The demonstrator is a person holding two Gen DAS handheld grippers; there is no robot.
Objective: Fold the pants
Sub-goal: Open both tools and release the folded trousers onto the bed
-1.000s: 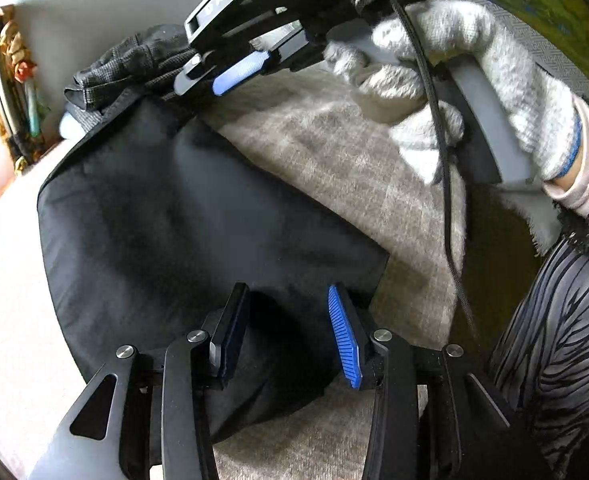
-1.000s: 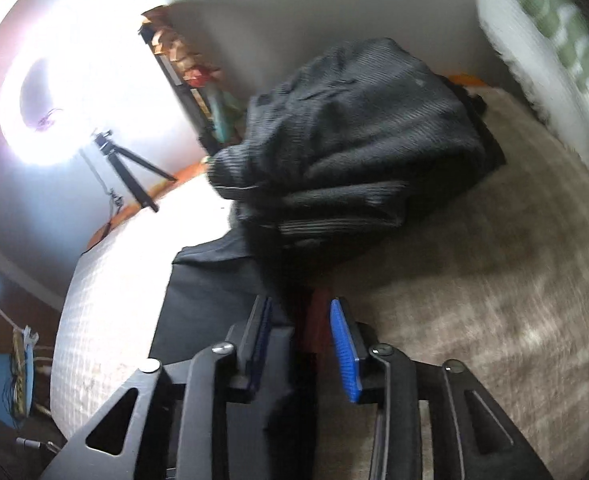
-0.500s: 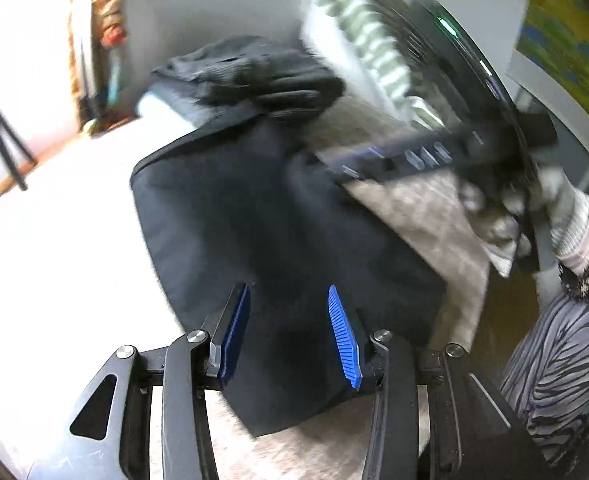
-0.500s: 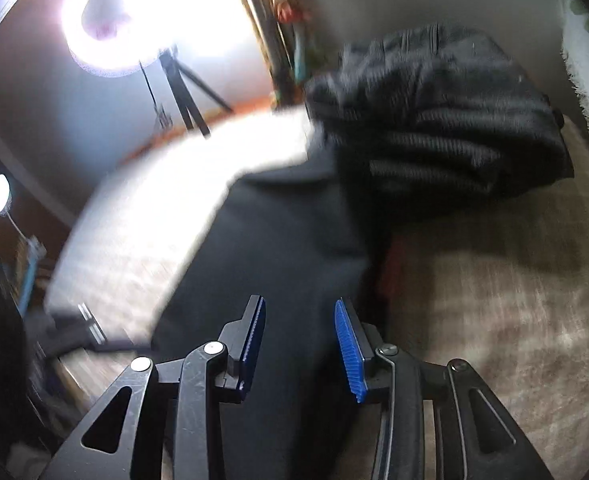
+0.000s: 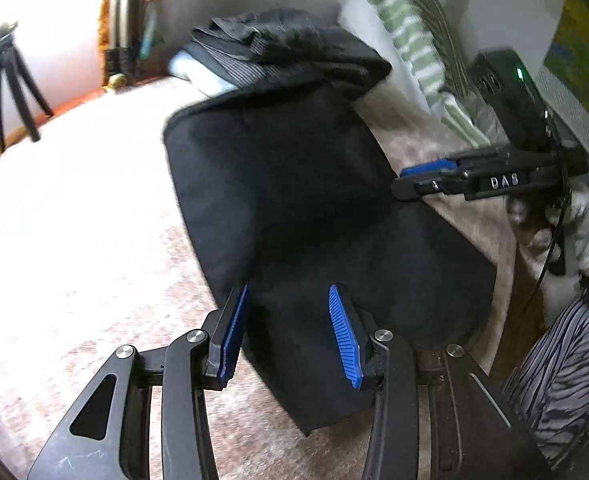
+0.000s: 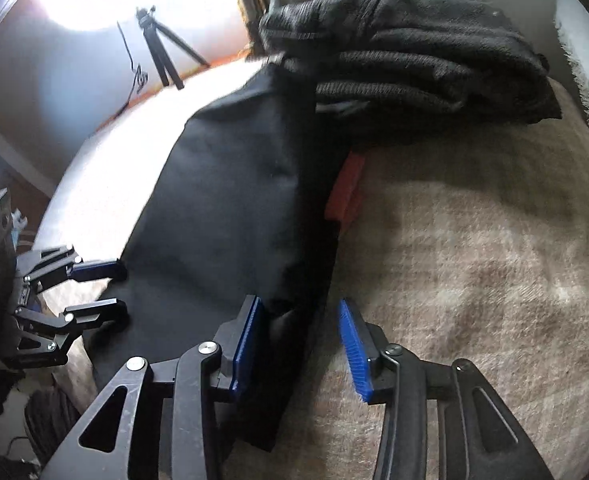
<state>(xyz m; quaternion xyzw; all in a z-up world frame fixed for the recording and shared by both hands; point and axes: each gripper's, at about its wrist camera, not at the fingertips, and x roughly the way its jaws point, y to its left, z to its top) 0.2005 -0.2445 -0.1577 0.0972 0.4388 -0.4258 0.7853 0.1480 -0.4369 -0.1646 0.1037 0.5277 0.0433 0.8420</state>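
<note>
I see both my tongs released, the left tongs (image 5: 288, 330) low in the frame over the near end of the black pants (image 5: 294, 200), which lie flat mid-frame on the bed (image 5: 74, 240), and the right tongs (image 6: 300, 346) straddling their right edge.

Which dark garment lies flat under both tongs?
The smooth black pants, spread flat on the bed; the ribbed dark pile sits bunched behind them.

pants (image 6: 230, 200) far end hidden under clothes pile (image 6: 414, 52)
</note>
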